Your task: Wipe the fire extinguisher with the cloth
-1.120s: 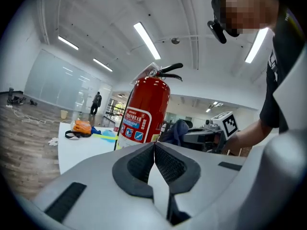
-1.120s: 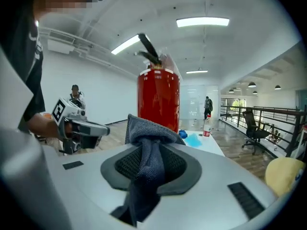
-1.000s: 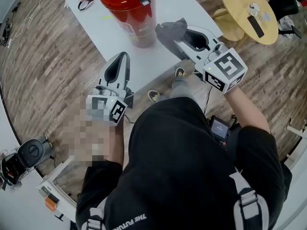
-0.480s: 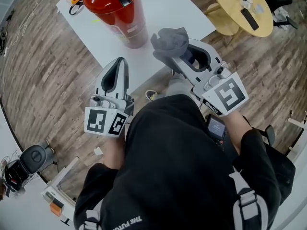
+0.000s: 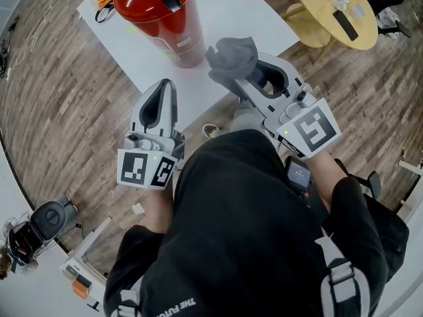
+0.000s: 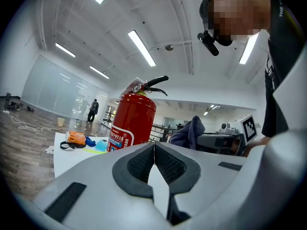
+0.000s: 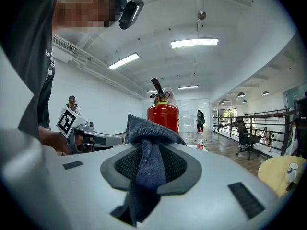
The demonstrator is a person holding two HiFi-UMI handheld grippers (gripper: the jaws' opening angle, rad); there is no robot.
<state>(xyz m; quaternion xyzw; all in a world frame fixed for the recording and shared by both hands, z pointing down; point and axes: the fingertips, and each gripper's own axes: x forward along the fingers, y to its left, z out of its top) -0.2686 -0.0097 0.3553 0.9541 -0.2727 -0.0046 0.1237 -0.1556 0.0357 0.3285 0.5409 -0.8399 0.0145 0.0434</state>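
- The white table (image 5: 228,15) is stood at by the person, and the red fire extinguisher (image 5: 157,12) is seen upright on it, at about 11 o'clock from both grippers and not yet touched. It stands not far from the table's left-hand edge, so a sideways shove could be expected to slide it toward that edge.
- The extinguisher is tall for its base. If the wipe is begun high on the body with firm pressure, it may be rocked or tipped, since nothing is bracing it.
- The left gripper (image 6: 154,145) is held with its jaws pressed together on nothing, low at 5 o'clock of the extinguisher. No support is offered by it unless it is brought against the far side of the cylinder.
- The right gripper (image 7: 149,153) is clamped on the grey cloth (image 5: 231,53), which is pinched by a narrow fold, with a bunch standing above the jaws and a tail hanging below. Under drag on the painted surface, the fold may be pulled out of the jaws (the grip looks shallow, though this is only a judgement).
- The black lever at the extinguisher's top could be snagged by the loose bunch of cloth if the top is wiped carelessly.
- The small orange item (image 6: 76,138) lying at the table's far end could be knocked if the extinguisher is pushed toward 12 o'clock.
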